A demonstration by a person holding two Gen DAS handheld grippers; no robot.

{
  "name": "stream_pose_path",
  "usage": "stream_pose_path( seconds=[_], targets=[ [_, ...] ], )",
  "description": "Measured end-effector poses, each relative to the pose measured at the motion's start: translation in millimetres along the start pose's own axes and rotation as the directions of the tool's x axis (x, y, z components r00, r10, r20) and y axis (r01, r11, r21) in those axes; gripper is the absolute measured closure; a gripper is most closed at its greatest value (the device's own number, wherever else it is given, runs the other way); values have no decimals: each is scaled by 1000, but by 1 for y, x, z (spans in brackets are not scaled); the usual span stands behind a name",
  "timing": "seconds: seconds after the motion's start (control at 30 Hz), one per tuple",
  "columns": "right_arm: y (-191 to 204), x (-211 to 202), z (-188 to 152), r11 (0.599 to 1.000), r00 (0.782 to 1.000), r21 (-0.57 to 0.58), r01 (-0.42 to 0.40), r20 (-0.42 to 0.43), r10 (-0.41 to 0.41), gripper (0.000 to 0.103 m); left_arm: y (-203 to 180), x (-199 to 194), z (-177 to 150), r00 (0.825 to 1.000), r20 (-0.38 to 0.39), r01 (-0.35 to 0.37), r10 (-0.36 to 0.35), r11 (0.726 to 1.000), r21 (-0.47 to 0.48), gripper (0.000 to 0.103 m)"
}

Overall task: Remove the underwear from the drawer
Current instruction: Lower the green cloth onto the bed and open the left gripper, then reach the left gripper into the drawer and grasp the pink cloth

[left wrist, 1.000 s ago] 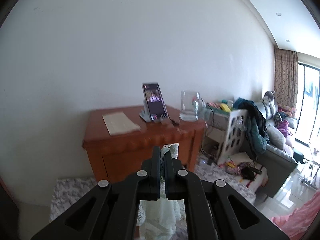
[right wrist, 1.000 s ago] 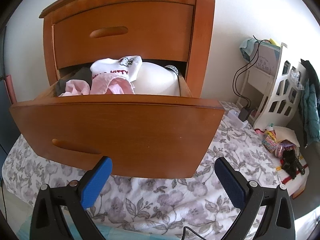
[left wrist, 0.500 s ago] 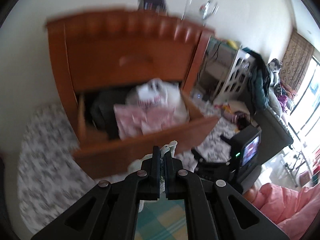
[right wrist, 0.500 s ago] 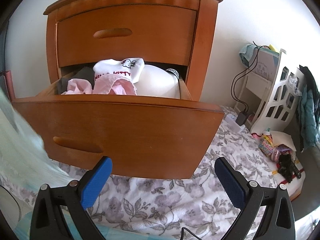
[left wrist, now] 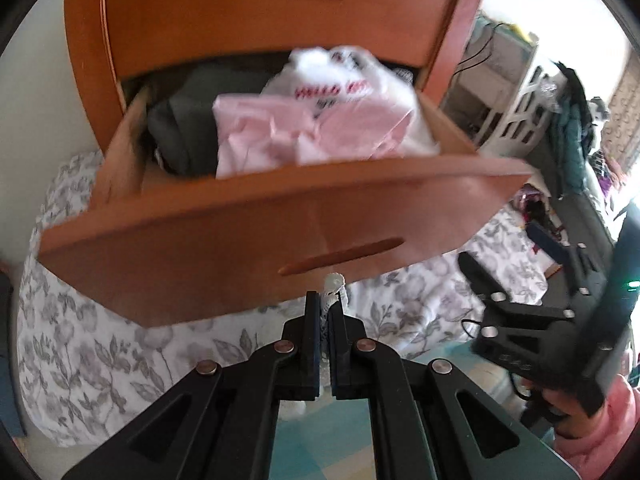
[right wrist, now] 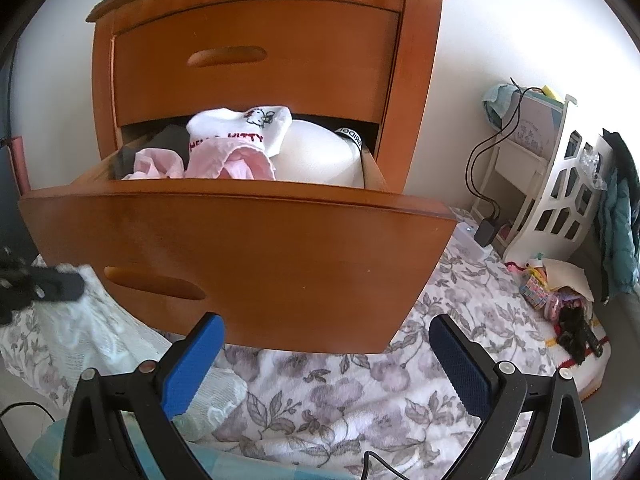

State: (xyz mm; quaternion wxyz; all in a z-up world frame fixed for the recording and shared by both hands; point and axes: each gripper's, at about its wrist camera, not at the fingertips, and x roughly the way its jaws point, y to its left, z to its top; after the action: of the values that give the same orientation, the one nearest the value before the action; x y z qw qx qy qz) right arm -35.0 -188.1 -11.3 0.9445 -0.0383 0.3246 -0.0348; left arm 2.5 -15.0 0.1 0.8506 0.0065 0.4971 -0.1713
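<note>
This is a room in a home where people live. A brown wooden chest of drawers (right wrist: 256, 64) stands by a white wall, and its open lower drawer (right wrist: 240, 248) is full of soft pink and white clothes (right wrist: 224, 156). A grey flowery cloth (right wrist: 360, 392) lies on the floor, and a white cut-out shelf (right wrist: 560, 200), a hanging teal jacket (right wrist: 620, 224) and a heap of small toys (right wrist: 560, 300) are near.

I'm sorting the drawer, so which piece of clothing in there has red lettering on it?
The white garment on top of the pile, with a cartoon print. The pink piece in front and the dark one to its left show no lettering.
</note>
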Motion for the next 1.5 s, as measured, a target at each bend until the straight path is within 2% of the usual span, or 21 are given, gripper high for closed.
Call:
stream_pose_path(
  seconds=[0.3, 0.43, 0.5, 0.53, 0.57, 0.63, 0.83, 1.0, 1.07, 1.2, 1.27, 1.37, 1.5],
  targets=[
    [-3, 1, 0, 1000, 1000, 12, -4, -9, 5, 0, 14, 26, 1, 998, -26, -58, 56, 997, -49, 100],
    [-3, 1, 0, 1000, 1000, 16, -4, -7, 4, 0, 16, 28, 1, 998, -33, -52, 50, 997, -62, 99],
    [-3, 0, 0, 1000, 1000, 15, -4, -2, 4, 0, 18, 27, 1, 998, -33, -53, 51, 996, -72, 94],
    [-3, 0, 0, 1000, 1000, 15, -5, 0, 5, 0, 19, 27, 0, 998, -33, -55, 52, 996, -77, 86],
    [-3, 0, 0, 1000, 1000, 17, -6, 2, 6, 0, 20, 26, 0, 998, -31, -57, 54, 995, -84, 72],
    [-4, -1, 0, 1000, 1000, 23, -10, 5, 9, 0, 20, 23, -1, 998, -20, -61, 60, 994, -93, 58],
    [-7, -3, 0, 999, 999, 41, -36, 17, 35, 0, 24, 6, -2, 999, 1, -54, 54, 991, -119, 43],
    [-3, -8, 0, 999, 998, 16, -49, 36, 48, 0, 26, -14, -1, 998, 31, -40, 45, 989, -140, 39],
    [-1, -9, 1, 998, 998, 9, -56, 41, 56, 0, 26, -26, 1, 997, 57, -37, 46, 989, -141, 30],
    [-3, -11, 1, 998, 997, 20, -67, 48, 66, 0, 26, -47, 6, 993, 106, -35, 50, 990, -135, 26],
    [-6, -11, 1, 997, 996, 31, -70, 49, 69, 0, 27, -61, 12, 990, 136, -24, 43, 990, -137, 18],
    [-10, -11, 1, 995, 996, 52, -80, 50, 77, 0, 29, -80, 22, 980, 196, -6, 32, 991, -131, 14],
    [-16, -13, 1, 993, 995, 81, -82, 65, 77, 0, 34, -95, 43, 966, 252, -25, 55, 993, -120, 9]
  ],
)
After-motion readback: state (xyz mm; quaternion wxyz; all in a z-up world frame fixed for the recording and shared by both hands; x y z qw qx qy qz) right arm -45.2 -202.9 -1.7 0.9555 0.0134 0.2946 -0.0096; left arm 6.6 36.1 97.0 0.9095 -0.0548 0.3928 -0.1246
